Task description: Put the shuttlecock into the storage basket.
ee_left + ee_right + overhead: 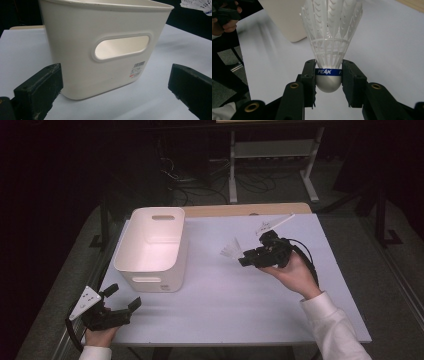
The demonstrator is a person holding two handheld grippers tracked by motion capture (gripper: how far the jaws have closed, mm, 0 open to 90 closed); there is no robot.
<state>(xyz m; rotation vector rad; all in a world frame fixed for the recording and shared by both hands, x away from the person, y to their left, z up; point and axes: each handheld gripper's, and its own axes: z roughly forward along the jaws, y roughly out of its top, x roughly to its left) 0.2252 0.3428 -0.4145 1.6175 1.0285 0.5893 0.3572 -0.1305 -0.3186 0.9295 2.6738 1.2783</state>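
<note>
Table (225,295) is lying under white sheet, lit from above, dark floor all round. White bin (152,247) is standing upright at roughly 10 o'clock from table centre, open top, handle slot in the near wall; in the left gripper view that same slotted wall (100,50) is facing the camera, barcode sticker at its lower right. Right gripper (245,257) is hanging above the sheet at about 1 o'clock from centre, hand palm-up beneath it, white sleeve running off to 5 o'clock. Its jaws are clamped on the shuttlecock (330,50): right gripper view is showing both pads pressing the white cork either side of the blue band, feather skirt flaring away from the jaws. Left gripper (117,305) is sitting at the table's near left edge, around 7 o'clock, jaws standing wide apart with nothing between them, pointing at the bin's near wall. Key relation: the bin is lying at about 9 o'clock from the right gripper, apart from it with bare sheet between; the shuttlecock's long axis is running along the jaws, skirt leading toward the bin, cork trailing in the grip. In the high view the shuttlecock (231,251) is showing as a pale fan just off the jaw tips, clear of the table. Judging the left gripper nearer the bin, but the right is carrying the load; likely next move is a leftward carry over the bin's rim
</note>
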